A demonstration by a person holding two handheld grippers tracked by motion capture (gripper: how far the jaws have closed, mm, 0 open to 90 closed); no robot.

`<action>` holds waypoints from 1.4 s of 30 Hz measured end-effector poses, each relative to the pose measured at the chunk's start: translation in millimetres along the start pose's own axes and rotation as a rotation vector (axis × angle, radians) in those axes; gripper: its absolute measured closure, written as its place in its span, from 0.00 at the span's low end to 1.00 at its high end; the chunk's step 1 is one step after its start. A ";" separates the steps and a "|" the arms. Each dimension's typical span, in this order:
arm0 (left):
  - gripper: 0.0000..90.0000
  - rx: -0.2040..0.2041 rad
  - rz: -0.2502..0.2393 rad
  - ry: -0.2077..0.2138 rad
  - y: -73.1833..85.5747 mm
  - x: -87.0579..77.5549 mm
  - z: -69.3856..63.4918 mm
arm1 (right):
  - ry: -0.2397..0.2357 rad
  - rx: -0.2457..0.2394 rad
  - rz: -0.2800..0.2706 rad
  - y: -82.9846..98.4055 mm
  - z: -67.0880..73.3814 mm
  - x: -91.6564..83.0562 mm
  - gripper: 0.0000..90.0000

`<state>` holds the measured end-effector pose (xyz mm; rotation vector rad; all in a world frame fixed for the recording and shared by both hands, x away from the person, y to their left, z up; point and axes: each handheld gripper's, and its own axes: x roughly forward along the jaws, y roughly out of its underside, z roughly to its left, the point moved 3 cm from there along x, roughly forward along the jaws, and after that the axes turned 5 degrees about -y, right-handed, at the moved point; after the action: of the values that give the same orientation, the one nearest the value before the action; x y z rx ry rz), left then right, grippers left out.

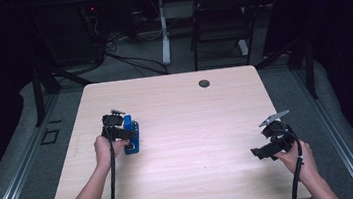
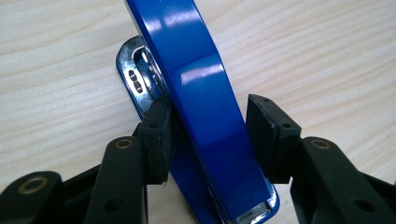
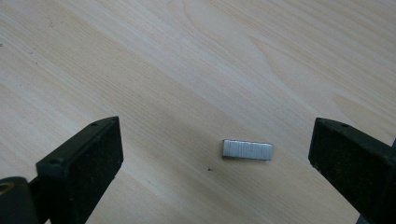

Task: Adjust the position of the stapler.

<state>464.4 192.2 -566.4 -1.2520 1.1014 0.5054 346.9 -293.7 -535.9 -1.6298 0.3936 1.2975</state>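
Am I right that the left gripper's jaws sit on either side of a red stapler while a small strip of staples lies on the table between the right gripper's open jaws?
Not quite: the stapler is blue, not red, as the left gripper view shows. The rest holds: the left gripper has its jaws on either side of it, and the strip of staples lies on the table between the open jaws of the right gripper.

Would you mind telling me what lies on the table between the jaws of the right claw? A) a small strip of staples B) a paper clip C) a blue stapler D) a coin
A: in the right gripper view a small silver strip of staples lies flat on the table between the wide-open jaws of the right claw, touching neither.
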 end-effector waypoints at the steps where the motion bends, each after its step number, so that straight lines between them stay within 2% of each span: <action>1: 0.61 0.013 -0.003 0.008 0.1 0.0 -0.3 | 0.001 0.001 -0.002 0.1 0.1 0.2 0.03; 5: 0.63 0.048 0.008 0.027 0.7 -0.9 -1.9 | 0.006 -0.005 0.006 0.1 -0.3 0.2 0.03; 8: 0.64 0.055 0.013 0.036 1.1 -1.1 -3.4 | 0.003 -0.007 0.009 0.1 -0.2 0.3 0.03; 13: 0.62 0.036 0.008 0.029 1.5 0.4 -3.1 | 0.002 -0.009 0.011 0.0 0.0 0.6 0.03; 19: 0.63 0.045 0.010 0.016 1.1 0.1 -4.6 | -0.006 -0.003 0.002 -0.9 1.7 1.3 0.03; 25: 0.64 0.048 0.009 0.055 1.8 -0.9 -1.5 | 0.000 -0.008 0.001 -0.4 0.8 0.9 0.03; 27: 0.65 0.066 0.012 0.078 2.3 -1.2 -3.0 | -0.001 -0.004 0.004 -0.4 0.9 1.1 0.03; 28: 0.66 0.086 0.014 0.071 2.0 -1.0 -5.2 | -0.005 -0.003 0.007 -0.5 1.1 1.8 0.03; 37: 0.68 0.124 0.017 0.105 3.6 -1.9 -8.2 | -0.007 0.002 0.003 -0.1 1.2 2.1 0.03; 38: 0.69 0.139 0.016 0.114 4.0 -2.3 -8.6 | -0.007 -0.005 0.009 -0.2 1.0 2.3 0.03; 41: 0.69 0.142 0.018 0.126 4.8 -2.9 -9.0 | -0.005 -0.010 0.014 -0.1 1.1 2.5 0.03; 42: 0.70 0.158 0.012 0.137 5.6 -3.0 -9.2 | -0.006 -0.011 0.015 -0.1 1.2 2.4 0.03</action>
<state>455.0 186.1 -565.9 -1.1547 1.2402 0.3388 347.2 -291.9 -537.9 -1.6342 0.3965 1.3175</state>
